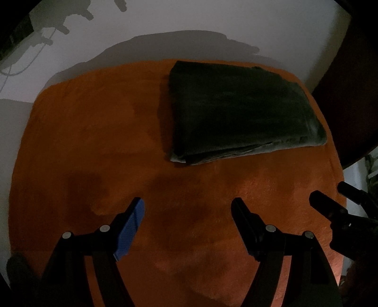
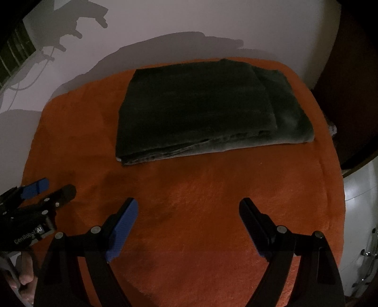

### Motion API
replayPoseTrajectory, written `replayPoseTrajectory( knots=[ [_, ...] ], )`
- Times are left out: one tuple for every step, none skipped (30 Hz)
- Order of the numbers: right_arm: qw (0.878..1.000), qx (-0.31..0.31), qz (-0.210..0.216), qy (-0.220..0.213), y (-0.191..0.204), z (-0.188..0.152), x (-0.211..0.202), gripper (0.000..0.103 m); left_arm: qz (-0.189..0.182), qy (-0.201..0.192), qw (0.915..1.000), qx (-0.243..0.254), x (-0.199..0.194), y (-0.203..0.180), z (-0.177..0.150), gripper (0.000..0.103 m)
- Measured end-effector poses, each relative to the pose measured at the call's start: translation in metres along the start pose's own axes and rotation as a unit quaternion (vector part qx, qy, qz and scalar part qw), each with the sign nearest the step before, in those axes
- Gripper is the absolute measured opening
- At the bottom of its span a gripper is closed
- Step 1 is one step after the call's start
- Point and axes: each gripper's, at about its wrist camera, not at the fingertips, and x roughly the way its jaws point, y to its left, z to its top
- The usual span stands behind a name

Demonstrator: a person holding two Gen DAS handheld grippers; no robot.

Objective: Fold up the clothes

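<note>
Only legible marking: white lettering "GenRobot AI", first letters dim and uncertain, on the black body of the left gripper (image 2: pixel 50 189) in the right wrist view; nothing readable in the left wrist view.

Orange fleece cover (image 1: pixel 94 141), spread flat over the whole working surface, its pile lit brighter toward the near right. Behind it, a white wall (image 1: pixel 212 19) carrying grey cast shadows. Upper left of the wall: a white fixture with a looping cable (image 1: pixel 21 68). Right margin: a dark wooden panel (image 1: pixel 349 94); below it, in the right wrist view, a white door (image 2: pixel 361 196).
</note>
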Motion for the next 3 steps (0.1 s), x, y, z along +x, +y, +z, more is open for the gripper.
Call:
replayPoseTrajectory(
  knots=[
    [1.000, 0.001, 0.000, 0.001, -0.0005, 0.0004, 0.0012, 0.087, 0.001, 0.000, 1.0000, 0.002, 0.0013, -0.0008, 0.0006, 0.076],
    [1.000, 0.002, -0.001, 0.002, -0.0011, 0.0009, 0.0024, 0.087, 0.003, -0.001, 1.0000, 0.003, 0.0018, -0.0012, 0.0007, 0.077],
    [1.000, 0.004, 0.000, 0.003, -0.0024, 0.0013, 0.0030, 0.087, 0.006, -0.002, 1.0000, 0.003, 0.0021, -0.0015, 0.0006, 0.077]
  ],
)
